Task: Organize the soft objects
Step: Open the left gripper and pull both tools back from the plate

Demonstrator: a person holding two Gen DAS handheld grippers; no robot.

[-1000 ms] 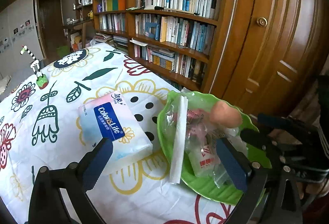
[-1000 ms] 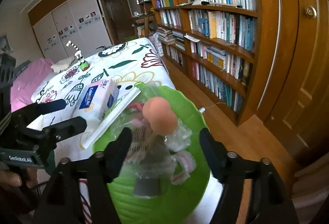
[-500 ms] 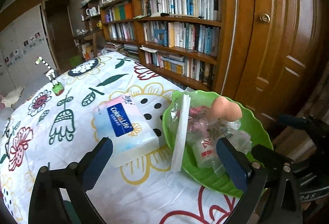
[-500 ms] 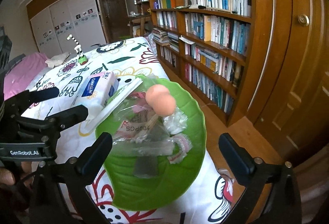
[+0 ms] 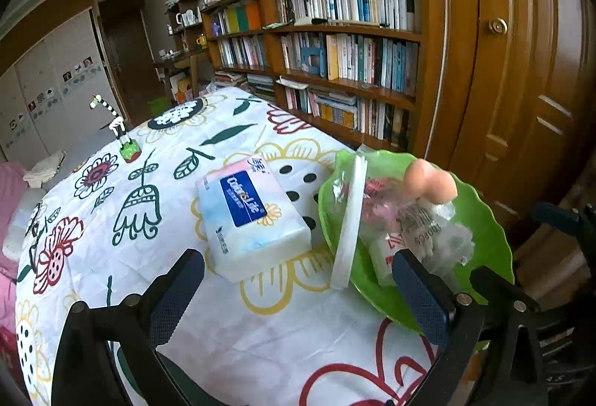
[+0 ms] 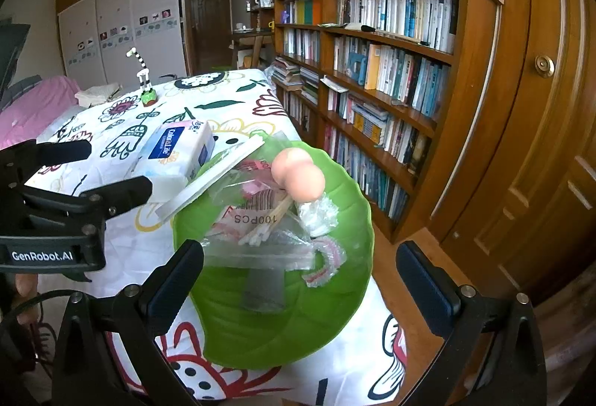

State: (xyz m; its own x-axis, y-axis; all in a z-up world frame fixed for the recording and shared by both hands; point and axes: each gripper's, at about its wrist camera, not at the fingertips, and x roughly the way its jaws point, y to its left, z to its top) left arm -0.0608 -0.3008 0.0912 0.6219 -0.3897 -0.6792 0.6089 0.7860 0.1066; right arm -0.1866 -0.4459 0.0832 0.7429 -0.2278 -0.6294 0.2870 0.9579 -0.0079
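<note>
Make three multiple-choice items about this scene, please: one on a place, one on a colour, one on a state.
1. Where does the peach sponge lie?
A. in the plate, on the clear bags
B. on the tissue pack
C. on the floor

2. What colour is the plate?
A. red
B. green
C. blue

3. How is the right claw?
A. shut on the sponge
B. shut on a bag
C. open, holding nothing

Key: 1 A, the sponge rests on the bags inside the plate; 2 B, its bare rim is bright green; 3 C, its jaws have just been opening and stand wide apart, nothing between the pads.
</note>
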